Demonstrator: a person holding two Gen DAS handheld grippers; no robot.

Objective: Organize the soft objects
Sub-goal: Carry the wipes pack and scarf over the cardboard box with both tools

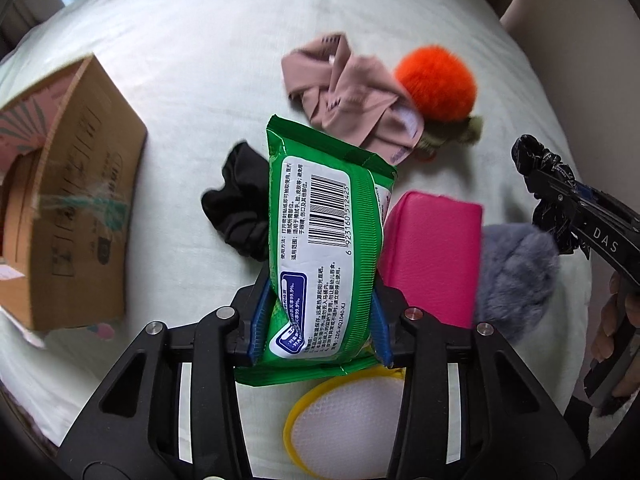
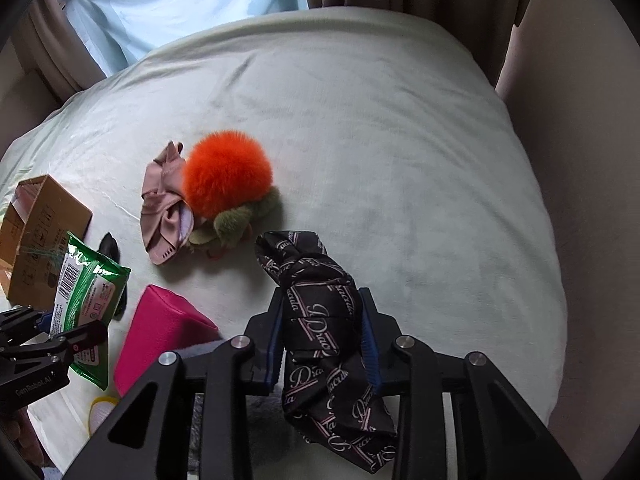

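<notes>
Left wrist view: left gripper (image 1: 318, 312) fingers clamp green plastic wet-wipes pack (image 1: 326, 236).
Right gripper (image 2: 322, 344): fingers pinch black printed fabric scarf (image 2: 324, 336).
Brown cardboard box (image 1: 76, 208), nine o'clock: I judge nothing visibly packed yet; most items left on the bed (image 2: 380, 140).

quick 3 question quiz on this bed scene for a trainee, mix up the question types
1. True or false: the left hand-held gripper is shut on the green plastic pack of wet wipes.
2. What does the right hand-held gripper hold? A) the fluffy orange pompom B) the black fabric piece with pink and white lettering C) the bright pink rectangular pouch
3. Fill in: the brown cardboard box sits on the pale bed sheet, to the ____ of the wipes pack in the left wrist view.

Key: 1 true; 2 B; 3 left
</notes>
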